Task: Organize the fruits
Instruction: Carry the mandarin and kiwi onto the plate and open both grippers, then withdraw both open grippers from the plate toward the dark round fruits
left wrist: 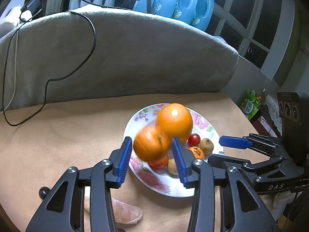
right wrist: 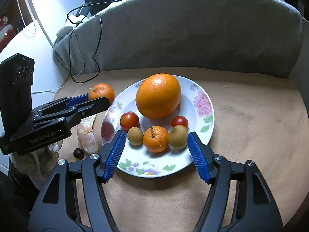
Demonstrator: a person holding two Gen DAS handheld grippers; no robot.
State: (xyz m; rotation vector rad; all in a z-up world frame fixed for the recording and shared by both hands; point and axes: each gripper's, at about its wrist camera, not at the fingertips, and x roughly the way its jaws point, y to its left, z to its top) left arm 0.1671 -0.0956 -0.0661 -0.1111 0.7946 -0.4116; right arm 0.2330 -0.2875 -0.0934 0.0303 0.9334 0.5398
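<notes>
A floral white plate [right wrist: 204,116] sits on the tan cloth. It holds a large orange [right wrist: 158,95], two cherry tomatoes [right wrist: 129,120], a mandarin [right wrist: 156,139] and two small brown fruits [right wrist: 178,136]. My left gripper [left wrist: 152,150] has an orange-red apple [left wrist: 150,145] between its blue pads, above the plate's left rim; the apple is blurred, and also shows in the right wrist view [right wrist: 102,92]. My right gripper [right wrist: 154,150] is open over the plate's near edge, around the mandarin and brown fruits.
Peeled citrus segments [right wrist: 87,137] and a small dark fruit [right wrist: 78,153] lie on the cloth left of the plate. A grey cushion [left wrist: 135,54] with black cable [left wrist: 92,38] rises behind. Blue detergent bottles [left wrist: 185,2] stand beyond it.
</notes>
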